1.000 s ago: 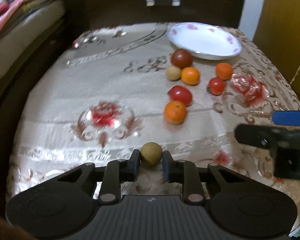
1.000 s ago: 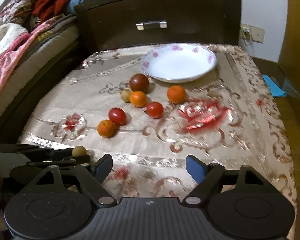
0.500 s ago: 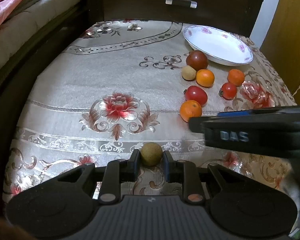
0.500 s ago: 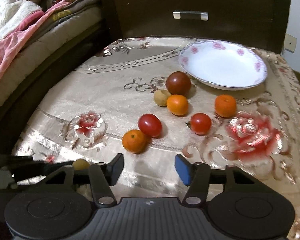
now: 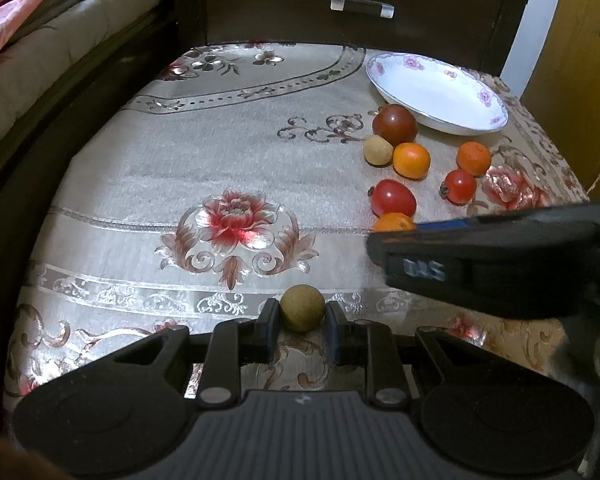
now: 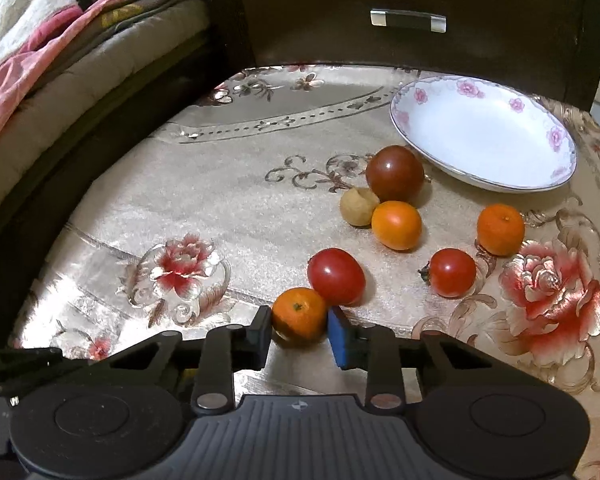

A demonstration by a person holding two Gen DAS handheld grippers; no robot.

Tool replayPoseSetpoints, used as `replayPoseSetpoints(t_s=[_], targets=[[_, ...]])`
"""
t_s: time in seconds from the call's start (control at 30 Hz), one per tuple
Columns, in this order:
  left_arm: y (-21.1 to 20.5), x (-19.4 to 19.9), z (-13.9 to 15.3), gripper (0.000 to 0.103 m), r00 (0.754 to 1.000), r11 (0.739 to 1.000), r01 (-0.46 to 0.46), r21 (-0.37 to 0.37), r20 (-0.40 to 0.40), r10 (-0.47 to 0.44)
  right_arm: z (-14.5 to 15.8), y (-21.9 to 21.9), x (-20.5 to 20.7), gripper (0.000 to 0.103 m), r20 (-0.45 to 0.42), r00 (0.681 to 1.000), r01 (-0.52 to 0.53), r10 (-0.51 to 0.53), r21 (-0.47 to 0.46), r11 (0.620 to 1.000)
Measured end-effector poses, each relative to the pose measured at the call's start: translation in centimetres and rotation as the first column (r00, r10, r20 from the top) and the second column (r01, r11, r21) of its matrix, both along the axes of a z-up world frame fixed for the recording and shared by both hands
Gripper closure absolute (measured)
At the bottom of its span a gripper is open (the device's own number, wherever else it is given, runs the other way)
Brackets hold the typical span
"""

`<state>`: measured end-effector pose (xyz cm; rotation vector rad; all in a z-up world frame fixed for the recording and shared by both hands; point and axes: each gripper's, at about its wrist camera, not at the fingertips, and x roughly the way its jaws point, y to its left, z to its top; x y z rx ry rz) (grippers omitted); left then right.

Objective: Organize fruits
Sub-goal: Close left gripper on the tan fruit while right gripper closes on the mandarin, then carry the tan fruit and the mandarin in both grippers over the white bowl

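Three oranges (image 6: 396,225), three tomatoes (image 6: 336,276), two longans (image 6: 358,207), one plate (image 6: 404,122).

The counter (image 6: 228,208) lies bare on the left; loose fruit crowds the approach to the plate (image 6: 480,136), a dark headboard (image 6: 420,12) walls the back

A small round tan fruit (image 5: 302,308) is sitting pinched between two black fingers. An orange (image 6: 299,314) is being squeezed likewise, touching an oval red tomato (image 6: 336,276). Farther back, a dark tomato (image 6: 395,173), a tan fruit (image 6: 358,206) and an orange (image 6: 396,225) are clustering together beside an empty flowered plate (image 6: 556,136). Another orange (image 6: 500,229) and a small tomato (image 6: 452,272) are lying apart.
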<state>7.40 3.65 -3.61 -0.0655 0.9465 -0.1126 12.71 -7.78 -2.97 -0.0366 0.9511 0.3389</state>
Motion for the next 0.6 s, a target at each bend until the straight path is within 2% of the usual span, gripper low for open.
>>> replayPoseSetpoints(t_s=[0.33,0.6], targets=[[-0.5,0.5,0.6,0.071,1.0,1.0,-0.003,-0.001,0.006,0.003,2.3,-4.8,-2.1,0.08,0.005,0.999,0.032,-0.032,-0.011,0.999],[-4.9,1.5,3.7,0.071,0.995,0.997,0.074,0.025,0.067,-0.076,4.2,-9.6,-2.8,0.08,0.021,0.995,0.092,-0.093,0.006,0.996]])
